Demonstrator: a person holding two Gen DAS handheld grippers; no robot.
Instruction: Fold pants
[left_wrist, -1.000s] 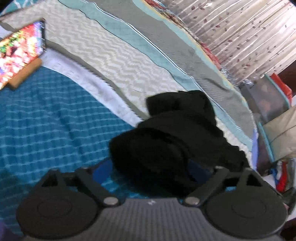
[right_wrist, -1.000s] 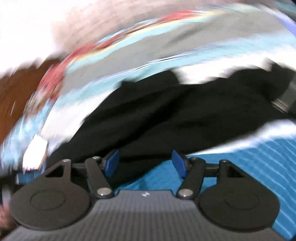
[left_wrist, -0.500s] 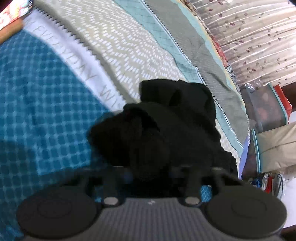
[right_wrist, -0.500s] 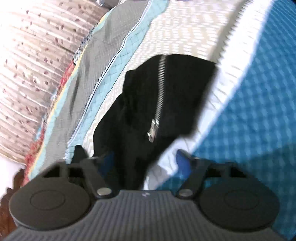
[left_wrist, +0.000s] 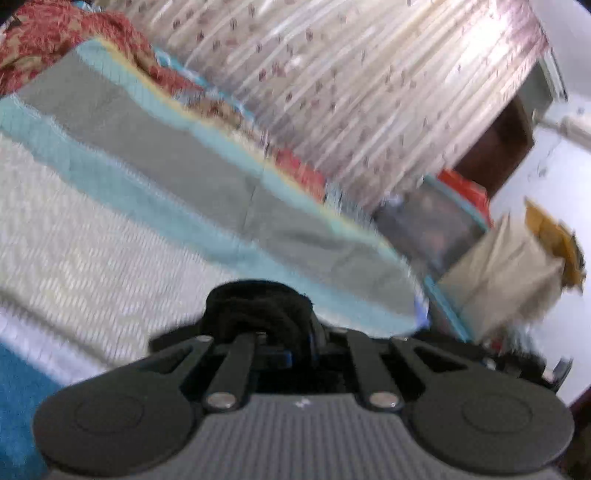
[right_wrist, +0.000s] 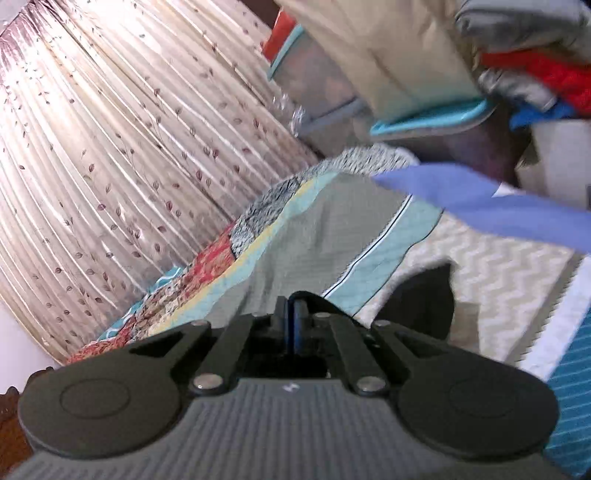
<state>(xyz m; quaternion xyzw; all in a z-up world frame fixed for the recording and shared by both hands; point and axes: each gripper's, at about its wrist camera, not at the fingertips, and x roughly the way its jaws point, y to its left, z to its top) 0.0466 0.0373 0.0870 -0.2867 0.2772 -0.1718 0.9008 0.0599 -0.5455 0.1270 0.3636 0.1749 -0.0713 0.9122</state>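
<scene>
Left wrist: left gripper (left_wrist: 291, 341) fingers clamp bunched black pants (left_wrist: 258, 306); right gripper (right_wrist: 293, 321) fingers pinch thin black fabric.

Low wrist views toward curtain (left_wrist: 351, 92)

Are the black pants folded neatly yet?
No. The black pants are bunched up, pinched in the left gripper; another part hangs beside the shut right gripper.

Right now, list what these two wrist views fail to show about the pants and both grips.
- Left wrist view: only a bunched wad of the black pants shows at the left gripper; the rest hangs behind the gripper body.
- Left wrist view: bedspread pattern smeared by motion blur.
- Right wrist view: right gripper shut; fabric between its pads is barely visible.
- Neither view shows the pants' overall layout.
</scene>
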